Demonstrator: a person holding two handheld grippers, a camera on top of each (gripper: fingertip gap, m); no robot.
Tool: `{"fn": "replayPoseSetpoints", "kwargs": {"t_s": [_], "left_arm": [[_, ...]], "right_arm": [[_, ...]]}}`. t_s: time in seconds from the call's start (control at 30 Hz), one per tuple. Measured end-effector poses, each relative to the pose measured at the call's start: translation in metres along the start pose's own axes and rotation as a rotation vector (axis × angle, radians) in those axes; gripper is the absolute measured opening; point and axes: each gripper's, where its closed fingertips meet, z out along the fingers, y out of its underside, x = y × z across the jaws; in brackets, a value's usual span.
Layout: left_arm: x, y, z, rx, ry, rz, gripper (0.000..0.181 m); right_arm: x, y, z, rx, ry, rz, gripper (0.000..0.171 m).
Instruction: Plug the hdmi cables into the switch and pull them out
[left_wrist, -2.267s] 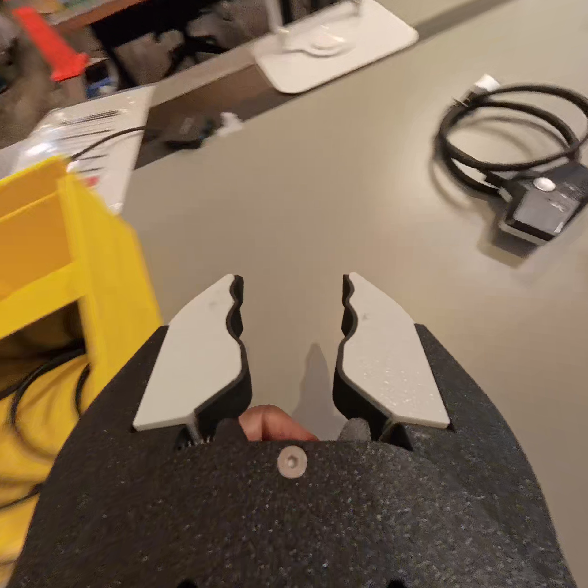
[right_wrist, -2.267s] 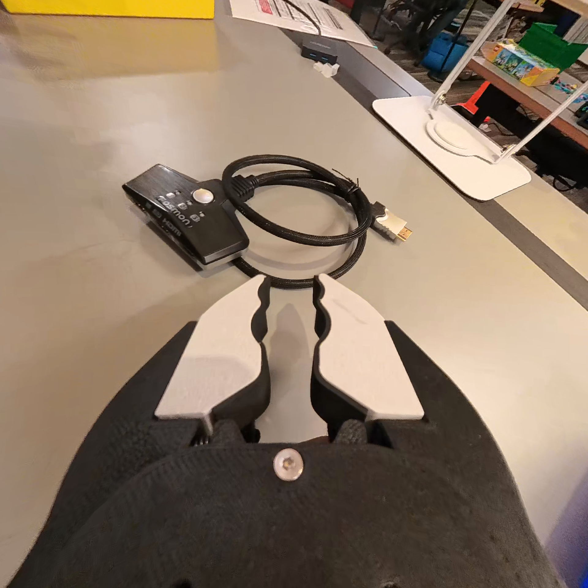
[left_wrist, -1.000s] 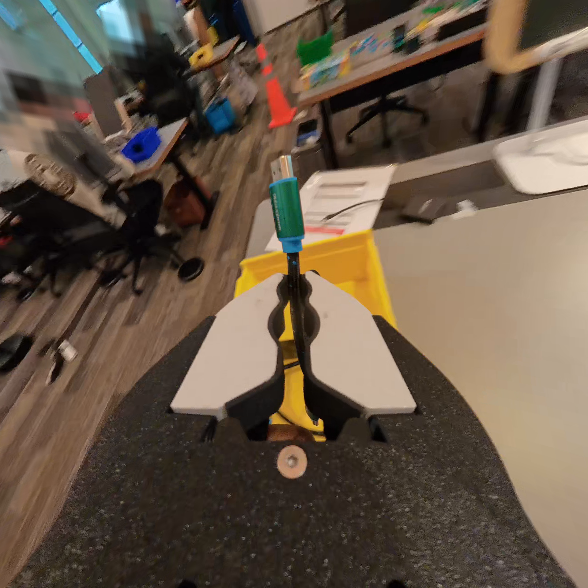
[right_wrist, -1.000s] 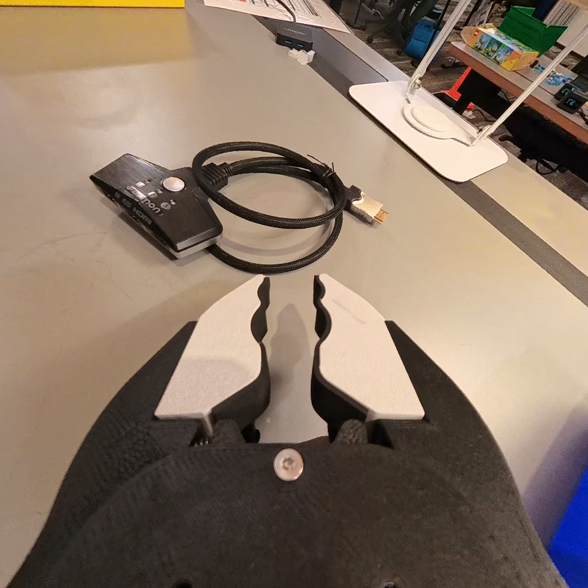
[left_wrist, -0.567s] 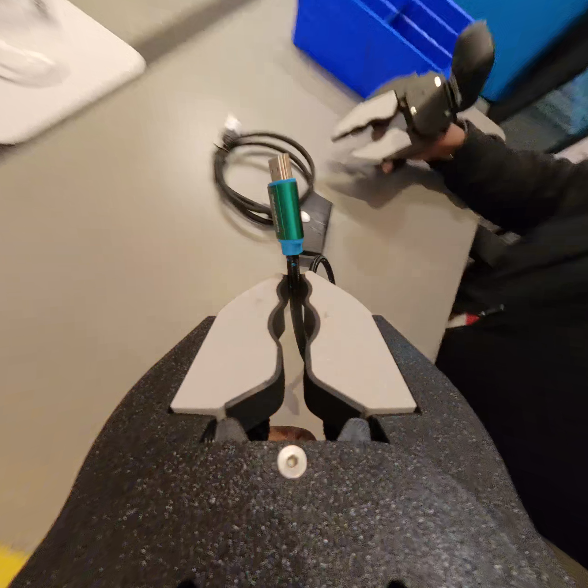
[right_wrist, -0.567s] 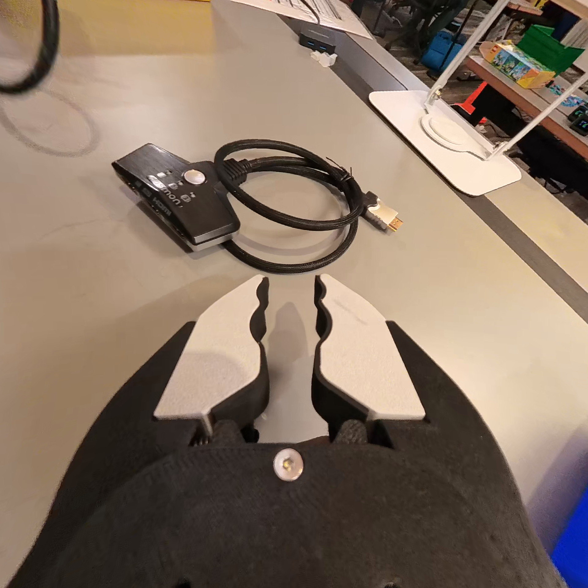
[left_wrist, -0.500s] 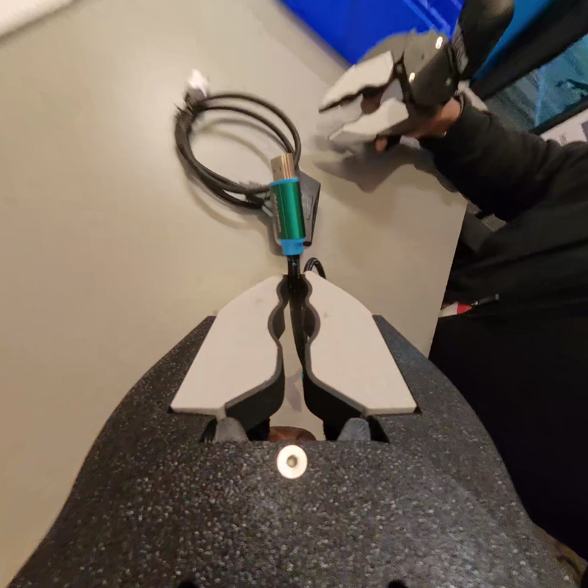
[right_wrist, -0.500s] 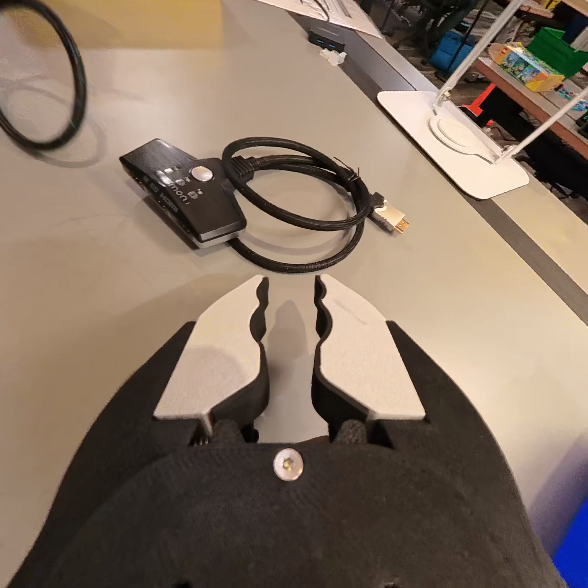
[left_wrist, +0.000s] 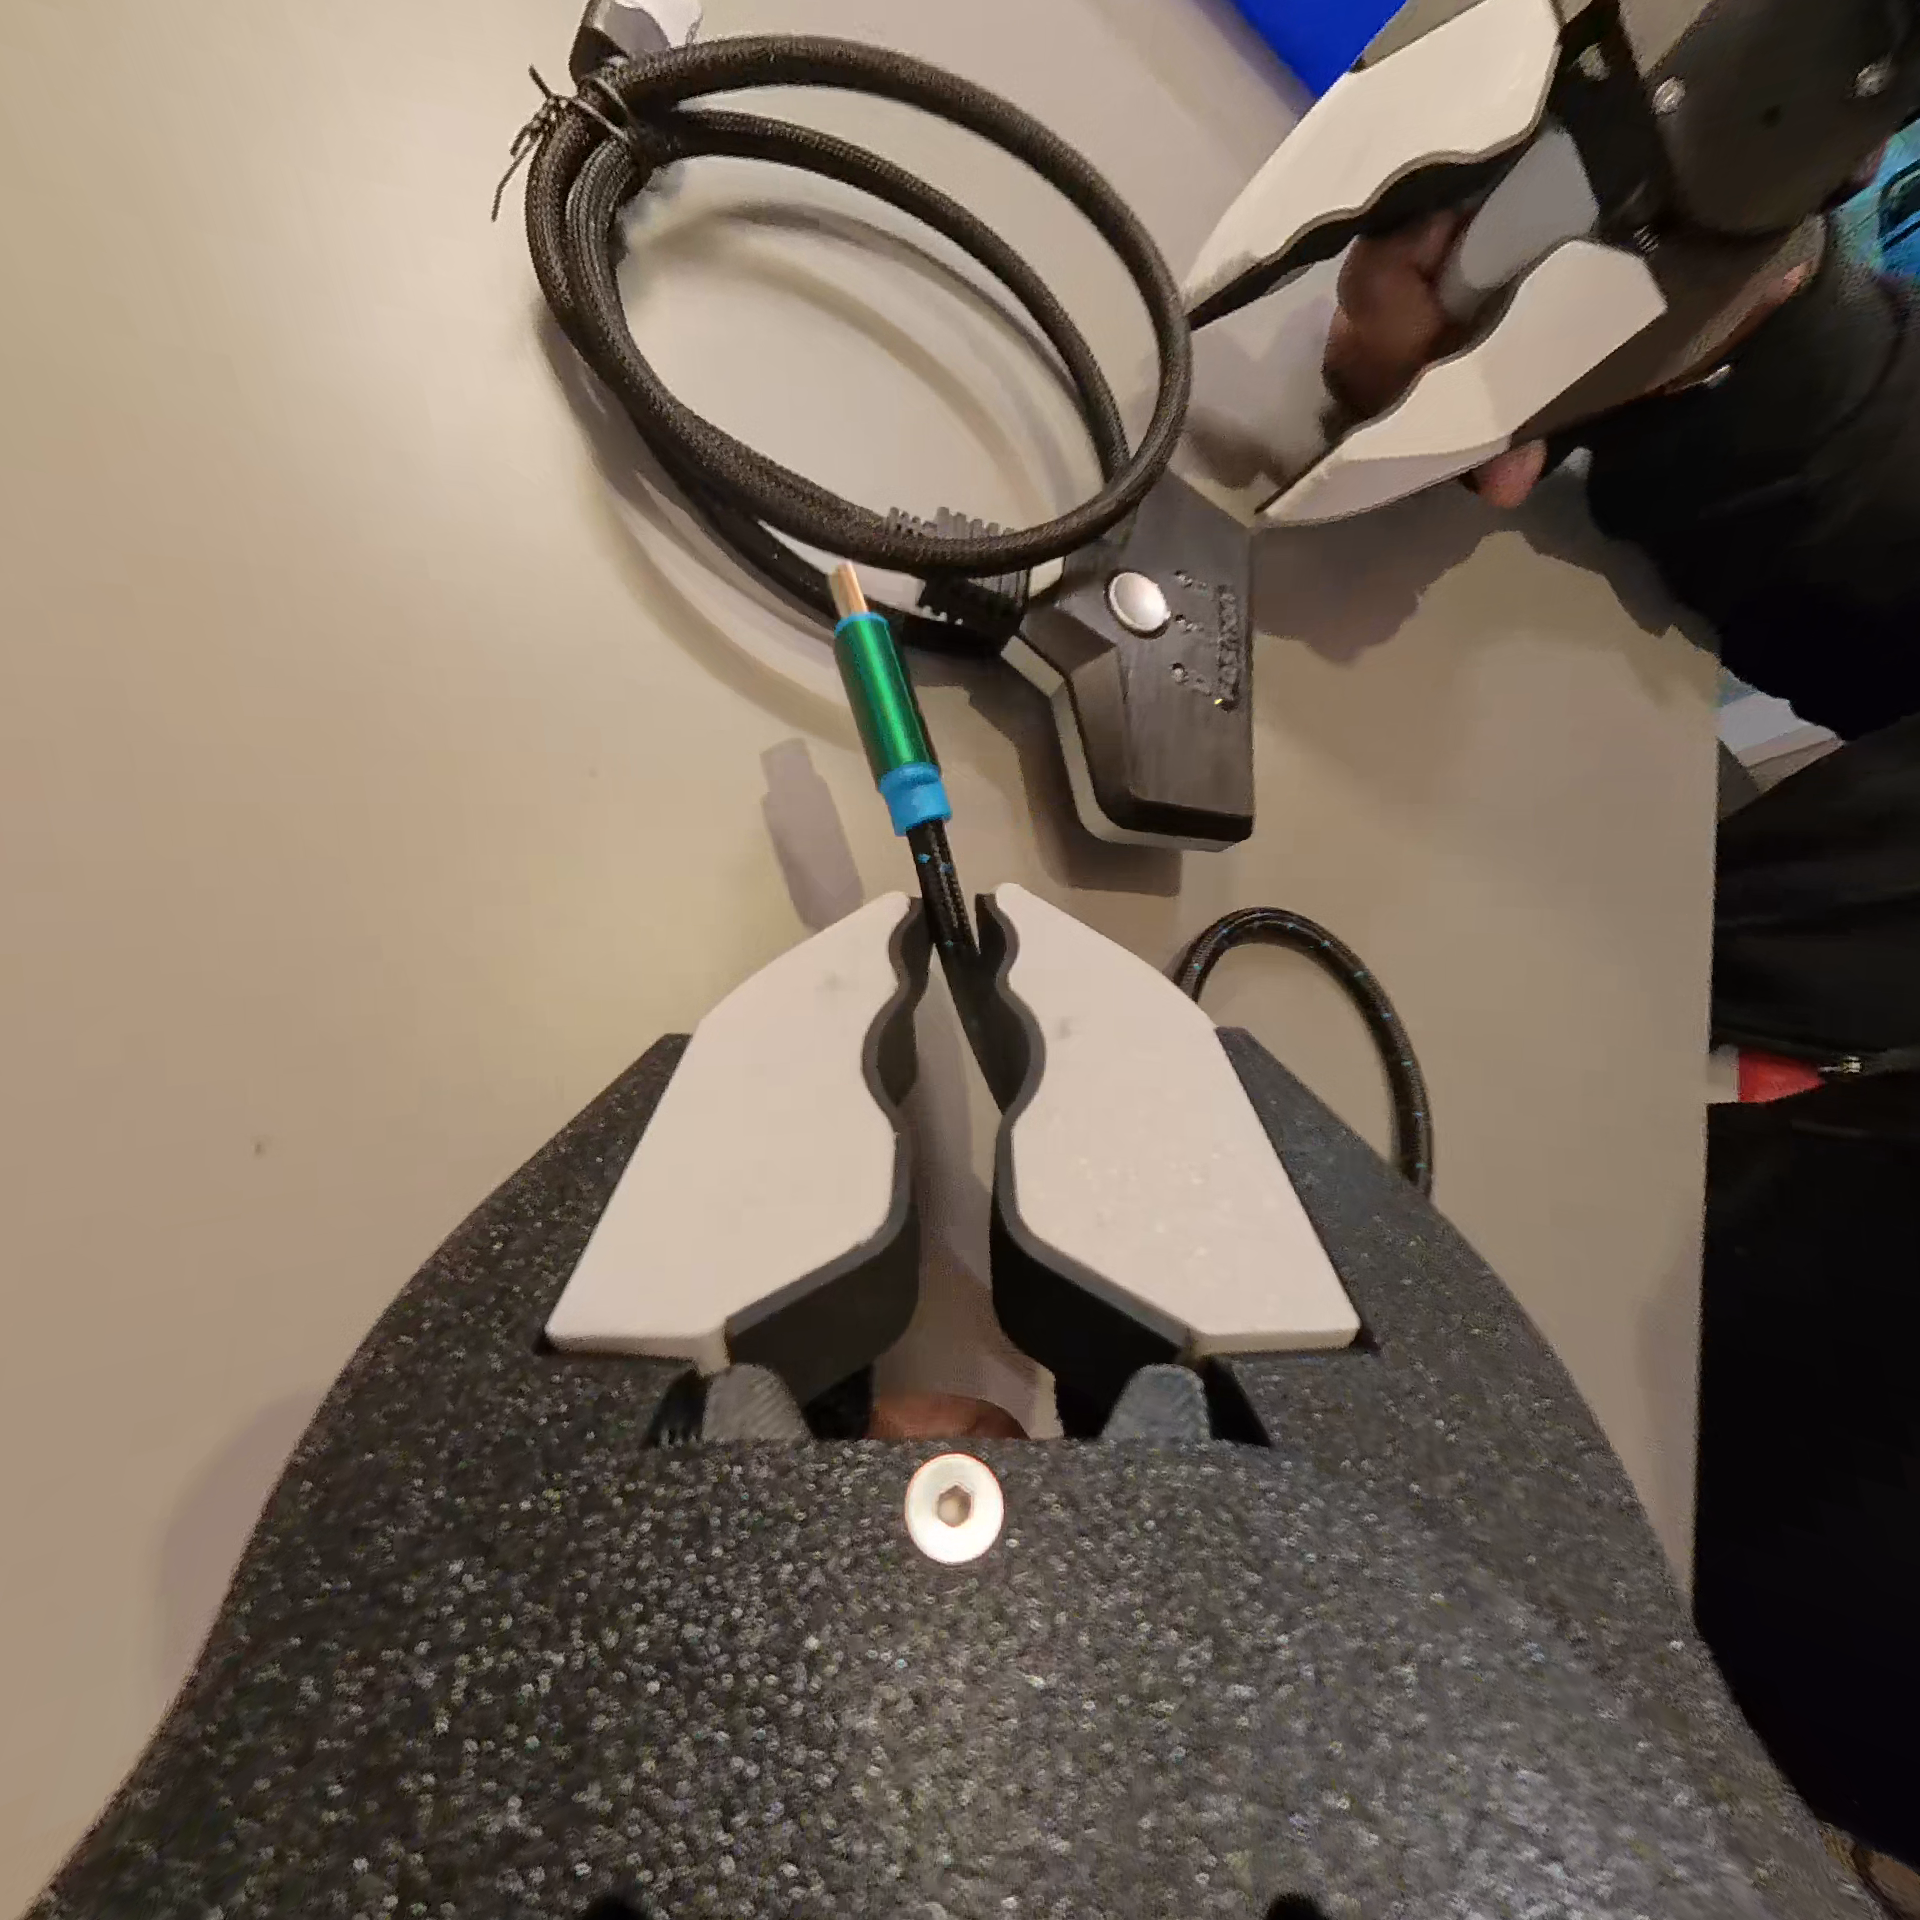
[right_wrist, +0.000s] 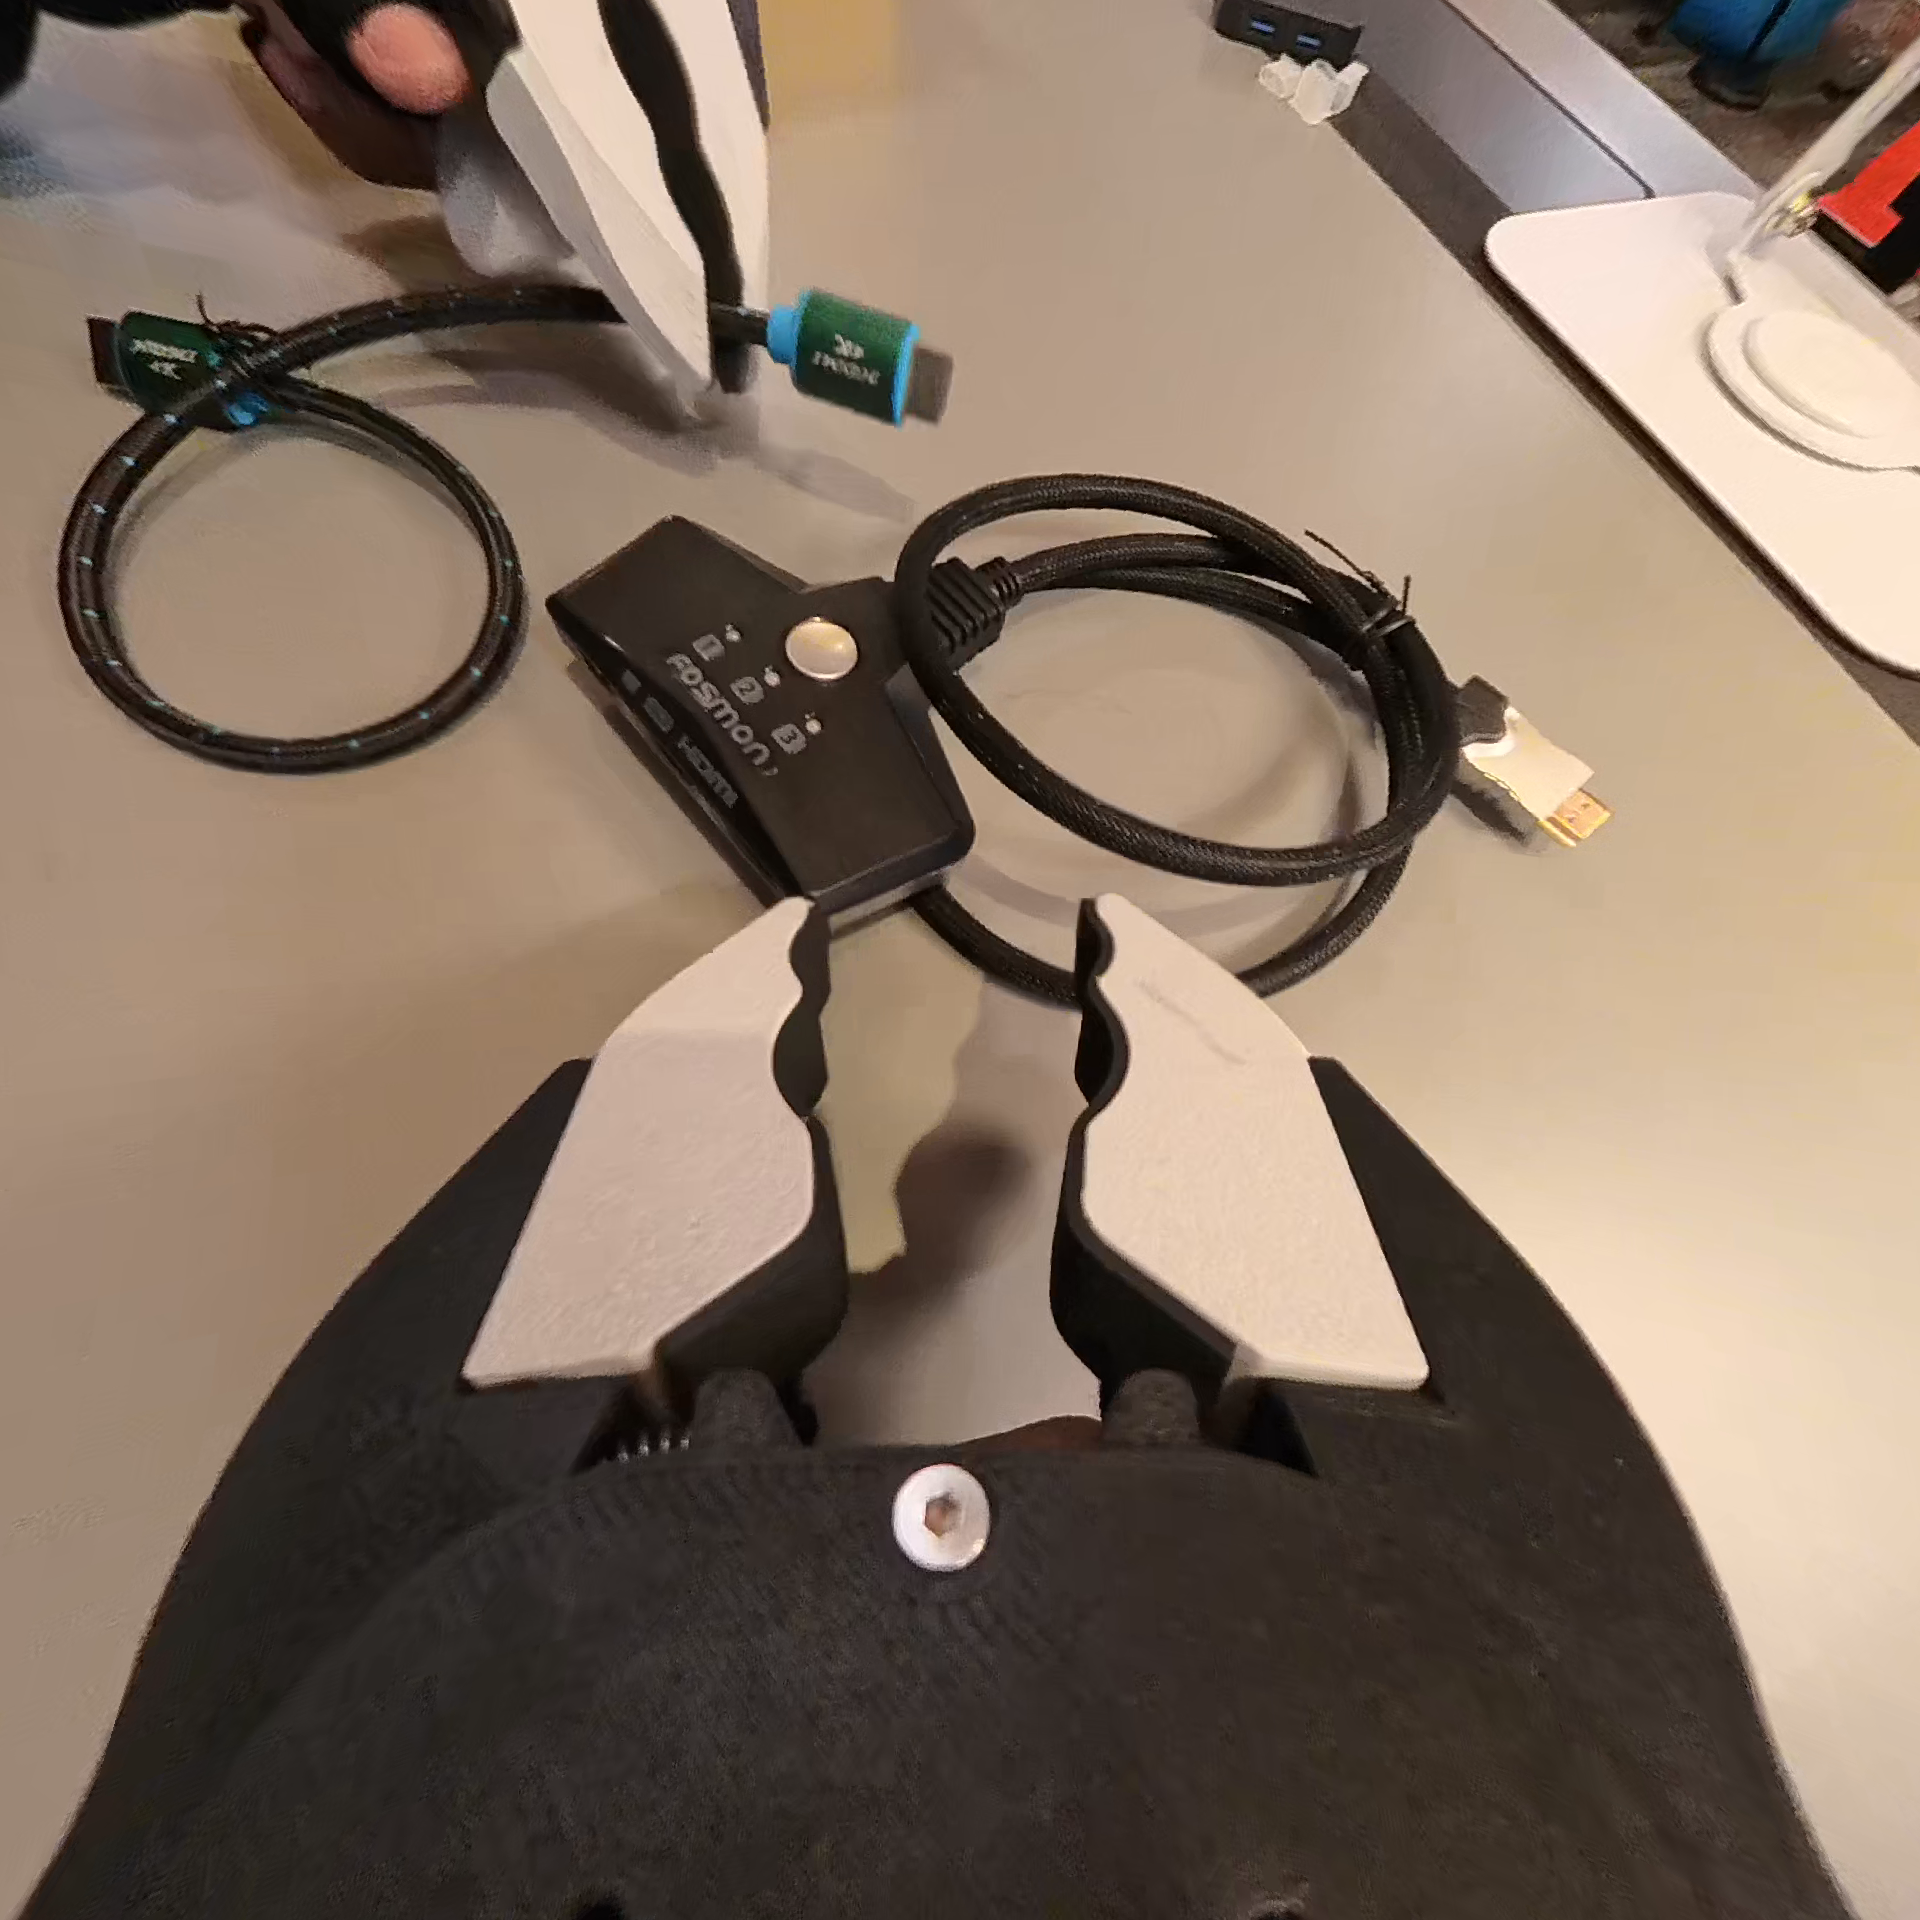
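Beige and smooth, the counter (right_wrist: 1247, 312) fills both wrist views and carries all the task's things. At far left in the right wrist view, the braided HDMI cable (right_wrist: 281, 613) lies in a tied loop, its spare green plug (right_wrist: 156, 358) resting flat at the loop's top.

Next along, the left gripper (left_wrist: 951, 914) has its jaws closed on this cable just behind the green-sleeved HDMI plug (left_wrist: 883, 691), so the plug sticks out ahead of the fingertips. Holding the cord rather than the plug body looks meant to leave the metal tip free to enter a port, though the plug tilts a little to the left in the grip. It hovers just above and beside the switch, not yet inserted.

At centre sits the black HDMI switch (right_wrist: 821, 727), a flat wedge with a round silver button (right_wrist: 821, 649) and numbered indicator marks. Its ports are not clearly visible.

Attached to the switch's narrow end, the switch's own black braided cable (right_wrist: 1195, 707) coils to the right, bound with a tie, ending in a silver and gold plug (right_wrist: 1527, 774) lying loose on the counter.

Near the switch's wide end, the right gripper (right_wrist: 951, 914) hangs with jaws apart and empty, likely poised to pin the switch steady. Farther right stands a white lamp base (right_wrist: 1662, 312).
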Motion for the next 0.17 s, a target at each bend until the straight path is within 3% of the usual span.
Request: {"fn": "replayPoseSetpoints", "kwargs": {"t_s": [0.17], "left_arm": [[-0.012, 0.012, 0.005, -0.028, -0.077, 0.053, 0.010]], "right_arm": [[-0.014, 0.004, 0.015, -0.082, -0.077, -0.023, 0.061]]}}
